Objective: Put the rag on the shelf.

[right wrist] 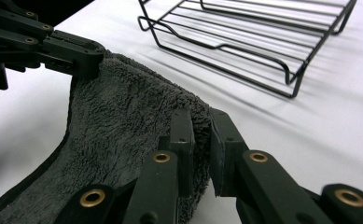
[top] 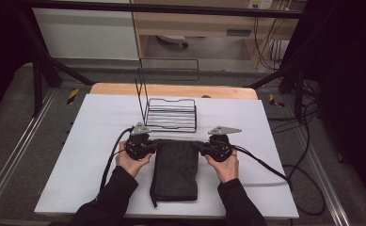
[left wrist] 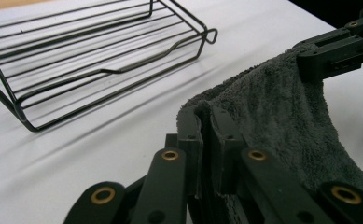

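The folded dark grey terry towel lies at the lower centre of the high view. The left gripper and right gripper each clamp a far corner, lifting that edge. Next comes carrying it forward into the black wire basket above it.

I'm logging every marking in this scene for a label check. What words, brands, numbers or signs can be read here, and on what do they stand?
No readable text anywhere.
Pale label on the shelf edge in the high view: too small and blurred to read.
Yellow-and-black hazard tape on the frame: stripes, no words.
Dark towel, wire rack: no markings visible.
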`<action>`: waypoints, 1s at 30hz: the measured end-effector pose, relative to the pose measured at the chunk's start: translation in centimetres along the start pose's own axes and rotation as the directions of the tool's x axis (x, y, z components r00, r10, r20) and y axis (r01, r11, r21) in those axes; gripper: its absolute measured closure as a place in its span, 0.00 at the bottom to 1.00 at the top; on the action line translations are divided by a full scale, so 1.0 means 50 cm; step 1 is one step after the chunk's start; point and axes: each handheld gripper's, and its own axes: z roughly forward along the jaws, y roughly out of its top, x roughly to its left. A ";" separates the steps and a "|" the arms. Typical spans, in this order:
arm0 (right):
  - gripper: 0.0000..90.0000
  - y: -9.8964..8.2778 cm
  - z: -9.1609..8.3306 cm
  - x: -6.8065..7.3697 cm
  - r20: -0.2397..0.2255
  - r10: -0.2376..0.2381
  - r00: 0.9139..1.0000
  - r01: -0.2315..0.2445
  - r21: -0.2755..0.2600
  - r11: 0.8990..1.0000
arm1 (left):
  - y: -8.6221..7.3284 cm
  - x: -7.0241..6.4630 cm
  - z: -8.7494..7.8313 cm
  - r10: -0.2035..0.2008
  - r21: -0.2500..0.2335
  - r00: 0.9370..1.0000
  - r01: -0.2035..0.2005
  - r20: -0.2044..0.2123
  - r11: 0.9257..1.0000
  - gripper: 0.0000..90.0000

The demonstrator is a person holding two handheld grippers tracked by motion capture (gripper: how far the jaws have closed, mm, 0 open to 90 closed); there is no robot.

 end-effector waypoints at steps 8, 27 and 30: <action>0.91 0.016 -0.014 0.017 0.009 -0.030 1.000 0.030 -0.038 0.999 | 0.007 -0.005 -0.030 0.001 -0.048 1.000 -0.002 -0.004 0.999 0.93; 0.92 0.074 -0.079 0.061 0.040 -0.133 0.990 0.137 -0.174 0.975 | 0.049 -0.032 -0.105 0.047 -0.194 0.998 -0.052 -0.034 0.980 0.93; 0.92 0.083 -0.086 0.066 0.050 -0.142 0.989 0.150 -0.196 0.969 | 0.057 -0.036 -0.112 0.052 -0.211 0.998 -0.061 -0.044 0.976 0.93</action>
